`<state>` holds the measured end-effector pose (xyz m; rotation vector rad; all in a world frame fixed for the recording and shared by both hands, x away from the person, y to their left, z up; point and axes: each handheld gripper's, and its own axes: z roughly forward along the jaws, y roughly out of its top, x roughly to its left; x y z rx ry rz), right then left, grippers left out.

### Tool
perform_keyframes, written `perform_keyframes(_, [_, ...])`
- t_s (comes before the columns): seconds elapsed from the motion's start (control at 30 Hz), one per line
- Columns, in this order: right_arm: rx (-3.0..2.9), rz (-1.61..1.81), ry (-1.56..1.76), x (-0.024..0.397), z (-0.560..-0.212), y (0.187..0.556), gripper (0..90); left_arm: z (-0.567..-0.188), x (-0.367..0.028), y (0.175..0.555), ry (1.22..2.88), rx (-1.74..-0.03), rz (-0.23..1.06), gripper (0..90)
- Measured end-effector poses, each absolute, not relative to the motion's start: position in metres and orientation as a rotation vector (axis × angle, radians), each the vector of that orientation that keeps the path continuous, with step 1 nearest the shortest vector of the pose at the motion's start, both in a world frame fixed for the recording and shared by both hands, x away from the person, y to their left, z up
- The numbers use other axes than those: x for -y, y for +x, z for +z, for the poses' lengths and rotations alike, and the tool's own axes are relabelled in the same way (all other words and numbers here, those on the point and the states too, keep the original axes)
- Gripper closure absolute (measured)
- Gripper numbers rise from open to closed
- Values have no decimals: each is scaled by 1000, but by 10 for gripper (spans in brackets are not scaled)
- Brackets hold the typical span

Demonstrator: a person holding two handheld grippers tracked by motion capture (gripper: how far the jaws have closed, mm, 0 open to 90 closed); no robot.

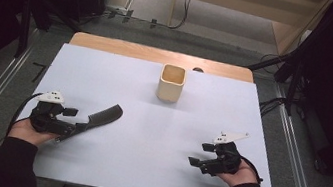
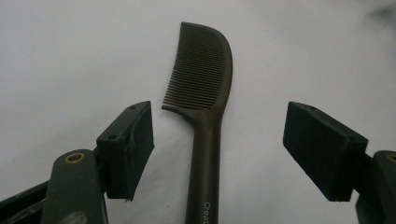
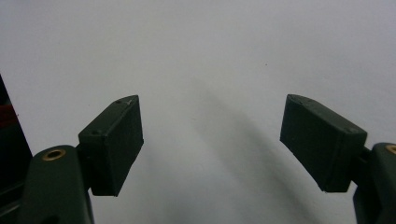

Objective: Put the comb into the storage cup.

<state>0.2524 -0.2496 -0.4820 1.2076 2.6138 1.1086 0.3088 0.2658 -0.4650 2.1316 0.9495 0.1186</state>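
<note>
A dark, curved plastic comb with a long handle (image 2: 205,116) lies flat on the white tabletop (image 1: 157,137) near its left edge, teeth end angled toward the middle. The left gripper (image 2: 217,149) sits over the handle with its jaws spread wide, one pad on either side of the shaft and neither touching it. The right gripper (image 1: 196,162) rests near the right front corner, jaws likewise spread and holding nothing. A square, cream-coloured cup (image 1: 171,82) stands upright toward the far edge, well apart from both.

The step in hand appears to be picking the comb up. To do it well, the left gripper should drop until its pads bracket the handle just behind the teeth, stay centred so both pads meet the shaft together, then close squarely across the narrow sides; a skewed grip would likely let the flat comb twist or slide on the smooth surface.
</note>
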Motion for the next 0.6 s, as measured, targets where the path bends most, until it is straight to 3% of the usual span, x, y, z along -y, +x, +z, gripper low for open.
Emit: perform_keyframes(0.6, [-2632,1122,1179,243,-481,259,196,-481,-273,302,2209,-992,114,250])
